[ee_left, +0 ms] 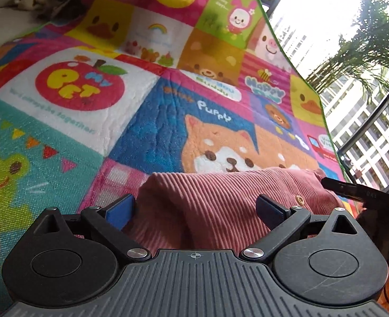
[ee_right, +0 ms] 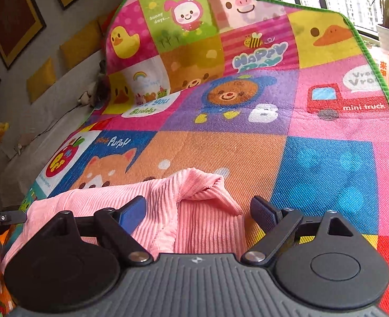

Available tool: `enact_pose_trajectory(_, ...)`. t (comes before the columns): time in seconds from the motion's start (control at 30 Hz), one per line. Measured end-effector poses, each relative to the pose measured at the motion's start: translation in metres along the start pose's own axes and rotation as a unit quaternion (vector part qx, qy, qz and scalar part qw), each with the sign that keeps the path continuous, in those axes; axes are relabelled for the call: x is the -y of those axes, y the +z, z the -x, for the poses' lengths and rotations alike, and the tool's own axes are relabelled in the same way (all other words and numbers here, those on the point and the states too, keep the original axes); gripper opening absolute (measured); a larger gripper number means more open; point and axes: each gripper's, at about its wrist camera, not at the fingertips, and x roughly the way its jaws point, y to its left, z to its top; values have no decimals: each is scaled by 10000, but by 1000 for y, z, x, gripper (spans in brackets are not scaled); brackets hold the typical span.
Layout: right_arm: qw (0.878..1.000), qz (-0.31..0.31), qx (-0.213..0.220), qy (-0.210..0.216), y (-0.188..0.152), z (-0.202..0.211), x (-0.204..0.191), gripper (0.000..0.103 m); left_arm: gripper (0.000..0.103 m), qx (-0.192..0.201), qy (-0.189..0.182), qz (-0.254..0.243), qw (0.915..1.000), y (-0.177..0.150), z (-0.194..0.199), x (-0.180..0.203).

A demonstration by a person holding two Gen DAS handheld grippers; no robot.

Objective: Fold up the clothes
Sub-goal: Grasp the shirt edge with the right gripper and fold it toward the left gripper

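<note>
Both tongs, left tongs [ee_left: 197,208] and right tongs [ee_right: 198,211], gape apart with the pink corduroy garment [ee_right: 152,200] bunched between their fingers.

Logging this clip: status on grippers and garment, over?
Left gripper open, right gripper open. Pink corduroy garment bunched on play mat, ungripped. Nothing in the way.

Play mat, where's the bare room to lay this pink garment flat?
Free: the orange and blue squares beyond the pink corduroy garment, up to the mini truck square. Crowded: the near edge, where the garment bunches between the open left gripper and right gripper.
</note>
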Motion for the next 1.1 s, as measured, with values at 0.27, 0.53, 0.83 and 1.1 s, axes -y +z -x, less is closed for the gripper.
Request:
enact_pose_trajectory(0.27, 9944, 974, -63, 399, -3, -14, -37, 27, 54, 225, 172, -512, 9983, 6, -20, 14)
enact_pose_trajectory(0.53, 9939, 1008, 386, 234, 53, -42, -37, 19, 31, 732, 497, -995, 9911, 58, -33, 25)
enact_pose_trajectory(0.83, 9869, 1321, 749, -541, 67, -52, -35, 53, 47, 1088, 471, -759, 9900, 77, -16, 26)
enact_pose_trajectory(1.1, 9764, 1902, 338, -965, 31, -60, -46, 81, 57, 385, 409, -1364, 9891, 11, -50, 65)
